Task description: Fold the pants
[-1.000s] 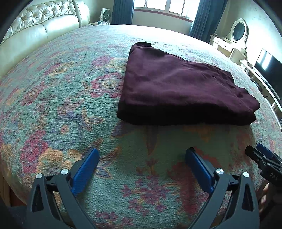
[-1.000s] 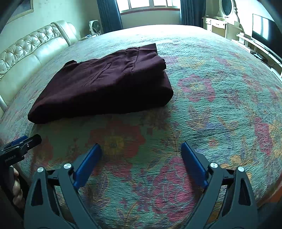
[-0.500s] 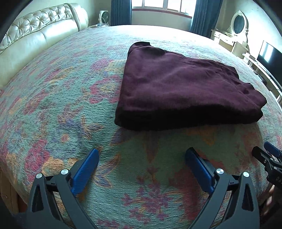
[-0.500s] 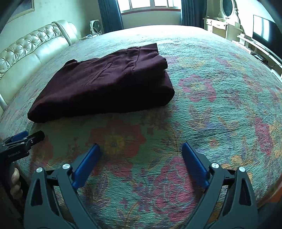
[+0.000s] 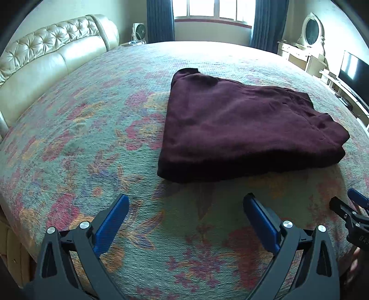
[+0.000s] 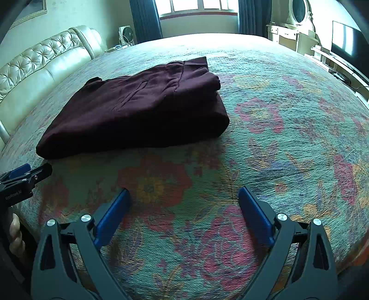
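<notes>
The pants lie folded into a thick maroon stack on the bed, flat on its floral cover and toward the middle of the mattress. In the left wrist view the stack sits at 12 to 1 o'clock from the left tongs, well apart from them; its near folded edge runs across the view and a narrow corner points away toward the window. In the right wrist view the pants lie at 11 o'clock from the right tongs, with a seam and a pocket line showing on the top layer.

Both tongs stand wide open with nothing between their blue pads, and they hover over bare cover near the bed's edge. The right tongs also show at 3 o'clock in the left view, and the left tongs at 9 o'clock in the right view, with a hand on the handle below them.

A tufted cream headboard runs along the bed at 10 o'clock. A fan stands beside it, dark curtains flank the window, and a vanity with an oval mirror and a TV stand at 2 o'clock.
</notes>
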Demonstrator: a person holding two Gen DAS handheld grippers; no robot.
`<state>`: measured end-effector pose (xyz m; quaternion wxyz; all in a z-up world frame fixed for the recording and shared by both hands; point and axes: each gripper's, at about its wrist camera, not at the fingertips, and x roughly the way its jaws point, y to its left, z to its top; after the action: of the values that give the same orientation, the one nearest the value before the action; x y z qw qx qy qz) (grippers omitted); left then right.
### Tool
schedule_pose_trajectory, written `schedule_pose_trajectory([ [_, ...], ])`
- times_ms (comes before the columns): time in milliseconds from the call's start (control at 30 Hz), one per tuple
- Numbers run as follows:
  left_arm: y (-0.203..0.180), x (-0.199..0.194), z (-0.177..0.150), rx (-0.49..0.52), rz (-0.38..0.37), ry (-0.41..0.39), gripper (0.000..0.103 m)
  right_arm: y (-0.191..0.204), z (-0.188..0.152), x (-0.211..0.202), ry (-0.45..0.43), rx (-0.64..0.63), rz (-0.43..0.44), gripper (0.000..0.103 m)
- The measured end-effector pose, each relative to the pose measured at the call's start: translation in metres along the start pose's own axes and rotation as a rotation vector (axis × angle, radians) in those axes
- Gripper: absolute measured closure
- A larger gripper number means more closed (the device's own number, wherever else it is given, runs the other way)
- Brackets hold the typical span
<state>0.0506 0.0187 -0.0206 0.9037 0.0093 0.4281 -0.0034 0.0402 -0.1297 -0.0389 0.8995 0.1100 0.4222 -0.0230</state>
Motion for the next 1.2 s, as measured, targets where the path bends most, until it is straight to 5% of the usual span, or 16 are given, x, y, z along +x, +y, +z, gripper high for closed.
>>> schedule_pose_trajectory([
  [333,-0.017,-0.014,0.005,0.074,-0.015,-0.043,0.004,0.001,0.000,0.000,0.000,0.000,0.000,0.007],
  [867,-0.016,-0.017,0.011,0.055,-0.023,-0.032,0.004,0.002,-0.001,0.000,-0.001,-0.001,-0.001,0.007],
  [1000,-0.011,-0.015,0.015,0.025,0.035,-0.019,0.004,0.003,-0.001,0.001,-0.002,-0.006,-0.003,0.006],
  [1200,0.000,-0.027,0.041,0.008,-0.016,-0.069,0.004,-0.002,0.007,-0.008,0.014,0.026,0.036,0.006],
])
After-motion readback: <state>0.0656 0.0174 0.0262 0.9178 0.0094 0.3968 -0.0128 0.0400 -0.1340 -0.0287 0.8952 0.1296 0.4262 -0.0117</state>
